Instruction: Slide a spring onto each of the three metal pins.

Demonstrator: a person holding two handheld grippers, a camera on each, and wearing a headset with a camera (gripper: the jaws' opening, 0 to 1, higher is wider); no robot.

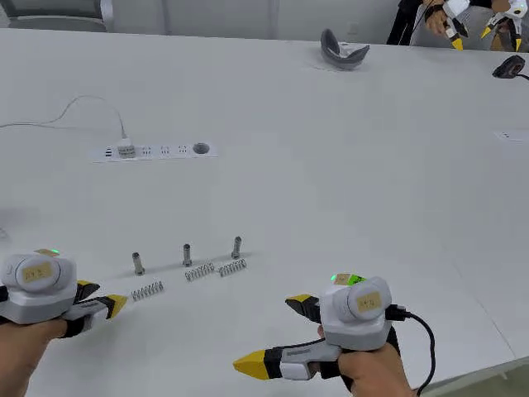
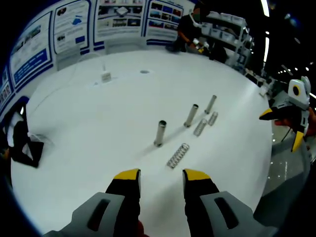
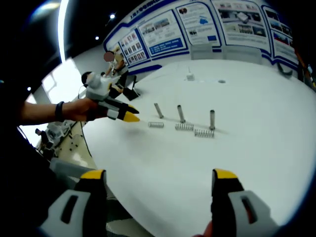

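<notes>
Three short metal pins stand upright in a row on the white table: left pin (image 1: pixel 138 263), middle pin (image 1: pixel 187 254), right pin (image 1: pixel 236 246). A spring lies flat just in front of each: (image 1: pixel 147 290), (image 1: pixel 199 271), (image 1: pixel 233 267). My left gripper (image 1: pixel 103 298) is open at the lower left, its tips close to the left spring (image 2: pixel 178 155) and left pin (image 2: pixel 160 133). Nothing is between its fingers. My right gripper (image 1: pixel 273 332) is wide open and holds nothing, low at the front, well short of the pins (image 3: pixel 180 113) and springs (image 3: pixel 184 127).
A white power strip (image 1: pixel 153 151) with a cable lies behind the pins. A grey curved object (image 1: pixel 343 51) rests far back. Another person's hands with grippers (image 1: pixel 463 21) work at the far right corner. The table's front edge (image 1: pixel 488 364) runs close by my right hand.
</notes>
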